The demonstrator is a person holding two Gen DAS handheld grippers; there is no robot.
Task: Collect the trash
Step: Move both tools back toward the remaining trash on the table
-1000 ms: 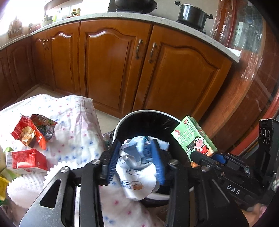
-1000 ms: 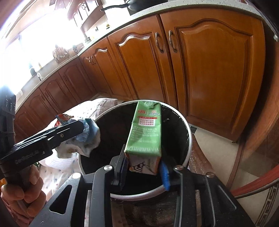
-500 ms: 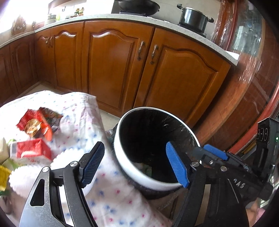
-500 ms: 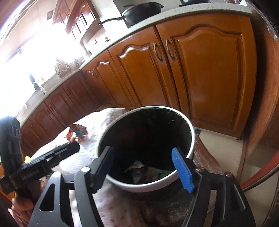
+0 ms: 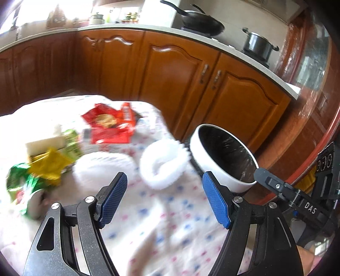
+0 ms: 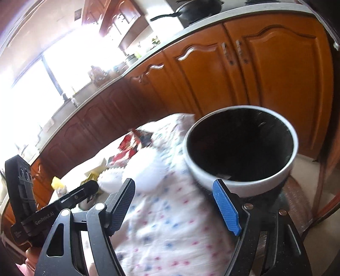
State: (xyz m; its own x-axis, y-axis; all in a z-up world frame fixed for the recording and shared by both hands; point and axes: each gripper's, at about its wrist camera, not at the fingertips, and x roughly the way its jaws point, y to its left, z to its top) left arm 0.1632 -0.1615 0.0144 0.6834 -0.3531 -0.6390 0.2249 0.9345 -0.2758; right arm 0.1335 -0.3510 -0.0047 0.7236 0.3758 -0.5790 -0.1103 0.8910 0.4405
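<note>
The white-rimmed bin [image 5: 214,163] with a black liner stands off the table's right end; it also shows in the right wrist view [image 6: 231,184]. My left gripper [image 5: 164,195] is open and empty above the dotted tablecloth [image 5: 170,233], left of the bin. My right gripper [image 6: 174,203] is open and empty over the cloth's right end, by the bin's near rim. Trash lies on the cloth: red snack wrappers [image 5: 108,125], a yellow wrapper [image 5: 50,164], a green wrapper [image 5: 18,180], a pale carton [image 5: 45,144] and white paper liners [image 5: 163,163].
Wooden kitchen cabinets [image 5: 191,85] run behind the table and bin, with a wok [image 5: 201,20] and a pot [image 5: 258,44] on the counter. The other gripper's body [image 5: 297,203] sits at the right of the left wrist view. The image is motion-blurred.
Both grippers opened and dropped the crumpled wrapper and the green carton into the bin. Both have since pulled back and swung left, toward the table.
</note>
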